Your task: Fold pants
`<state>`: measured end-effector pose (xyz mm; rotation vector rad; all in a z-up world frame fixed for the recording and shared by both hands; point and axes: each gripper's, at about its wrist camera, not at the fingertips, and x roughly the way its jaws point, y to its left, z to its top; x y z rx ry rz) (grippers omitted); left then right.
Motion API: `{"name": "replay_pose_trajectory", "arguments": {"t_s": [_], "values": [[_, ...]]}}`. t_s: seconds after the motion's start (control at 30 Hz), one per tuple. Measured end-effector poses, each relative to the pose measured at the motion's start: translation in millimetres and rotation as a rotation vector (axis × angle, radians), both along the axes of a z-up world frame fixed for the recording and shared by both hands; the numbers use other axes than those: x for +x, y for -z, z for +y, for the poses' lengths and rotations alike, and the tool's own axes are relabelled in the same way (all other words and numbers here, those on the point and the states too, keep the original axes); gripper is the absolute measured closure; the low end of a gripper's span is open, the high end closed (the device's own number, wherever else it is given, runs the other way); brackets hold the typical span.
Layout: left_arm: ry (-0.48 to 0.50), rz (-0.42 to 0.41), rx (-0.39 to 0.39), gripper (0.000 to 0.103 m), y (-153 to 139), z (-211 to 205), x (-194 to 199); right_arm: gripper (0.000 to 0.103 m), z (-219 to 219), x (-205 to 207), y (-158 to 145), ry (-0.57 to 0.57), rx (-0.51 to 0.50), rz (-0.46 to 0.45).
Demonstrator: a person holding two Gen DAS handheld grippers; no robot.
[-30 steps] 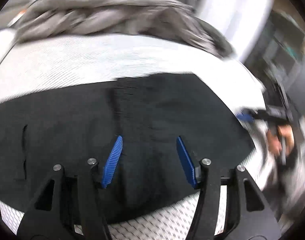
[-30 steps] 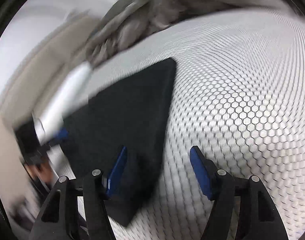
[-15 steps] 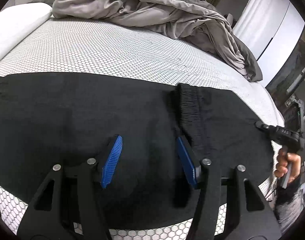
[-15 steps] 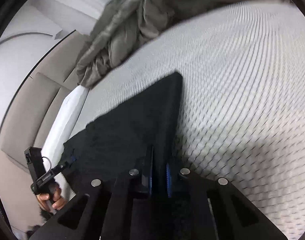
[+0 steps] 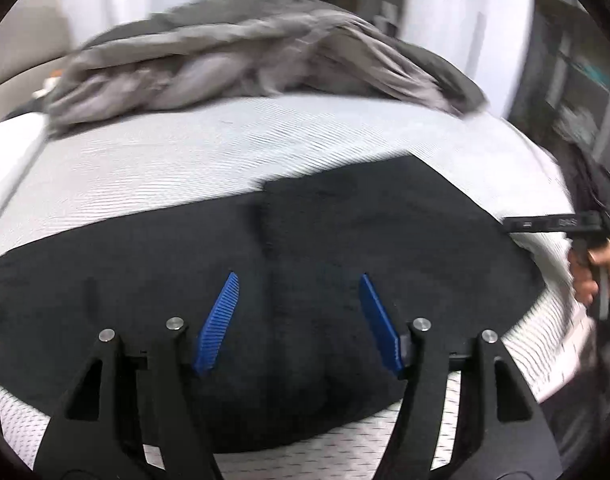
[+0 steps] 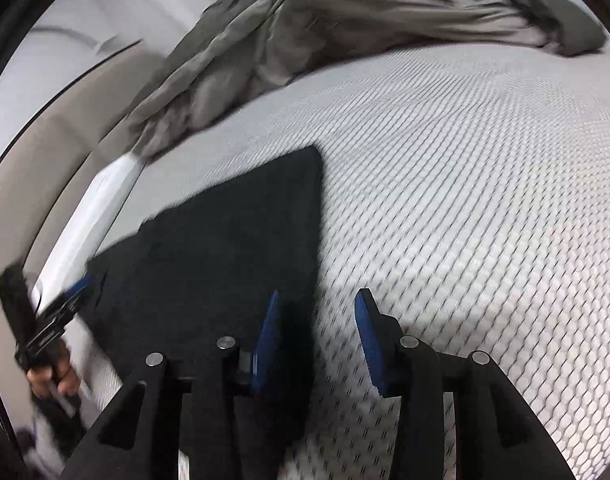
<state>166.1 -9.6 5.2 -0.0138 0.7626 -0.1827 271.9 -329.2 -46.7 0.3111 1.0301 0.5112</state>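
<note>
Hovering both tools, left and right, gaping and empty over the pants; a careless grab could undo the fold.

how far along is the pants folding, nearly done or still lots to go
Partly done. The black fabric pants lie flat on the white honeycomb-patterned mattress, with one layer already lapped over, its edge showing mid-garment. Nothing is in hand: the left tool and right tool are both open over the cloth. The piece looks long, so probably another fold is left.
</note>
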Motion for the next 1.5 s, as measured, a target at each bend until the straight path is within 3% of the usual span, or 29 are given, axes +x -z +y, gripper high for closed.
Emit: {"name": "replay_pose_trajectory", "arguments": {"t_s": [0.13,0.2,0.27,0.3,0.37,0.4,0.47,0.53,0.6,0.7,0.8,0.93,1.07,1.13,1.2,1.33,1.4,1.5], "values": [[0.103,0.049,0.054,0.043,17,-38,10,0.064,5,-9,23,-0.109,0.1,0.105],[0.111,0.087,0.07,0.043,26,-49,17,0.09,7,-12,22,-0.119,0.094,0.093],[0.11,0.104,0.063,0.043,30,-52,20,0.092,-2,-15,12,-0.08,0.146,0.063],[0.109,0.101,0.058,0.043,30,-53,20,0.092,-8,-19,7,-0.062,0.129,0.03],[0.111,0.083,0.051,0.043,26,-55,19,0.091,-3,-22,-3,-0.02,-0.092,-0.045],[0.116,0.076,0.049,0.043,26,-56,16,0.091,-1,-22,-4,0.0,-0.129,-0.051],[0.136,0.064,0.041,0.043,23,-63,14,0.09,1,-21,-6,0.016,-0.075,-0.043],[0.177,0.059,0.033,0.043,21,-75,12,0.081,11,-26,-16,0.02,-0.082,-0.1],[0.229,0.062,0.059,0.043,23,-89,12,0.064,34,-33,-21,-0.029,-0.092,-0.154],[0.264,0.093,0.123,0.043,37,-107,14,0.064,79,-41,-20,-0.126,-0.13,-0.195],[0.277,0.123,0.113,0.043,45,-105,16,0.064,110,-47,0,-0.208,-0.176,-0.167],[0.298,0.155,0.12,0.043,44,-89,10,0.064,119,-60,16,-0.302,-0.375,-0.215],[0.278,0.15,0.148,0.043,36,-86,4,0.062,92,-59,6,-0.188,-0.557,-0.185],[0.259,0.099,0.083,0.043,22,-86,8,0.062,80,-58,-7,-0.12,-0.53,-0.21],[0.222,0.076,0.028,0.043,15,-83,21,0.061,89,-53,-17,-0.118,-0.402,-0.241],[0.122,0.135,-0.024,0.043,28,-76,61,0.061,124,-30,-3,-0.162,-0.267,-0.188],[0.099,0.154,0.026,0.043,39,-78,73,0.061,144,-17,10,-0.179,-0.26,-0.143],[0.122,0.159,0.04,0.044,43,-73,76,0.061,167,-8,21,-0.233,-0.39,-0.184]]}}
